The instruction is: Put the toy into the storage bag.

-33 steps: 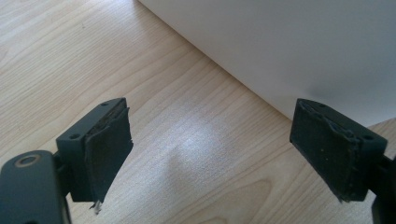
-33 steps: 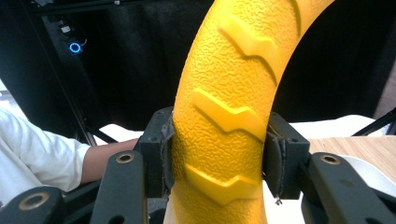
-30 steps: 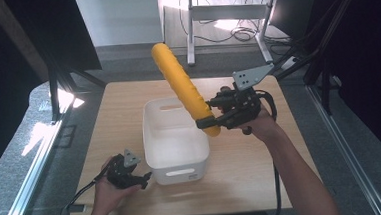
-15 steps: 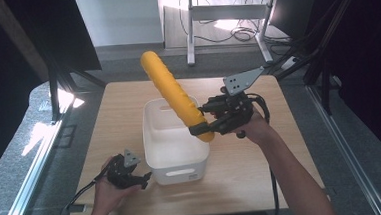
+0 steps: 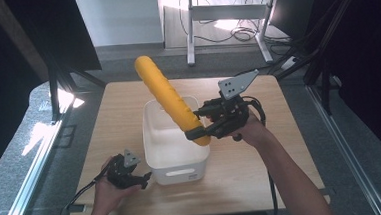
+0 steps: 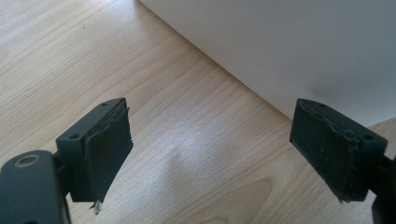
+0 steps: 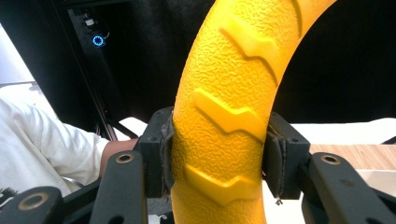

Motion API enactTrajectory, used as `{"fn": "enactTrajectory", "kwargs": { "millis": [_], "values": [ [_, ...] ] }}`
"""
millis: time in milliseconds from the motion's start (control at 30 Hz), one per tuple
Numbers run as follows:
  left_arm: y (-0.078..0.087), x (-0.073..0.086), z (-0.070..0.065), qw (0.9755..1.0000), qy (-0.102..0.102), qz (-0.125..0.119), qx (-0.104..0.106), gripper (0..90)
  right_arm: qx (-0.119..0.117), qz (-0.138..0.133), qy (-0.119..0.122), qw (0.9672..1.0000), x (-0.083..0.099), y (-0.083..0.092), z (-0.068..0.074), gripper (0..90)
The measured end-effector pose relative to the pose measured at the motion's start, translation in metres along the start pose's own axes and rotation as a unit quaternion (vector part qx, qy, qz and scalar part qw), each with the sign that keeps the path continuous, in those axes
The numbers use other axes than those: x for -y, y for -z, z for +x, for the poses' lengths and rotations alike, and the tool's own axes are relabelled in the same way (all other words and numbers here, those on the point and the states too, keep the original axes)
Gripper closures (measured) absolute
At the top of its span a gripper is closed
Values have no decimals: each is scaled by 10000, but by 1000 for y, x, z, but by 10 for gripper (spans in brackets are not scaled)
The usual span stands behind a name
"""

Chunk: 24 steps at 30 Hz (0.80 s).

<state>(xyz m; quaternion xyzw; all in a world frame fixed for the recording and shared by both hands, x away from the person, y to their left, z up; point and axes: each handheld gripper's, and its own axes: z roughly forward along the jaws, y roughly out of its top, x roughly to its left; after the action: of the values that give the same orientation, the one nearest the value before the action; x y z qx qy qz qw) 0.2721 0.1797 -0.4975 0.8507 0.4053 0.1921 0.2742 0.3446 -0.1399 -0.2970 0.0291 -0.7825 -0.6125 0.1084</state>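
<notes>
A long yellow foam roller [image 5: 170, 98] with raised zigzag ridges leans over the white bin [image 5: 156, 144], its top tilted up toward the far left. My right gripper [image 5: 204, 130] is shut on its lower end, and the pads press both sides of the yellow foam roller [image 7: 224, 135] in the right gripper view. My left gripper [image 5: 142, 179] rests on the table by the bin's near left corner, jaws wide apart with nothing between them. In the left gripper view my left gripper [image 6: 210, 154] faces the white bin's wall [image 6: 289, 51].
The wooden table [image 5: 281, 157] has bare room right of the bin and along its far edge. Black frame posts [image 5: 52, 86] stand at the table's left and right sides. A person's sleeve [image 7: 42, 140] is seen behind the roller.
The right gripper has carried the roller leftward and lower, so its bottom end now hangs over the bin's right side. The left gripper has stayed put.
</notes>
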Motion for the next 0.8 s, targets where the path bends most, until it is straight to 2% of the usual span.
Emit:
{"fn": "enactTrajectory", "kwargs": {
  "millis": [433,800],
  "values": [
    [-1,0,0,10000,11,-2,6,129,-148,78,43,9999,1,-6,3,509],
    [-1,0,-1,10000,3,8,-1,129,-216,196,-52,9996,10,-12,-3,508]
  ]
}}
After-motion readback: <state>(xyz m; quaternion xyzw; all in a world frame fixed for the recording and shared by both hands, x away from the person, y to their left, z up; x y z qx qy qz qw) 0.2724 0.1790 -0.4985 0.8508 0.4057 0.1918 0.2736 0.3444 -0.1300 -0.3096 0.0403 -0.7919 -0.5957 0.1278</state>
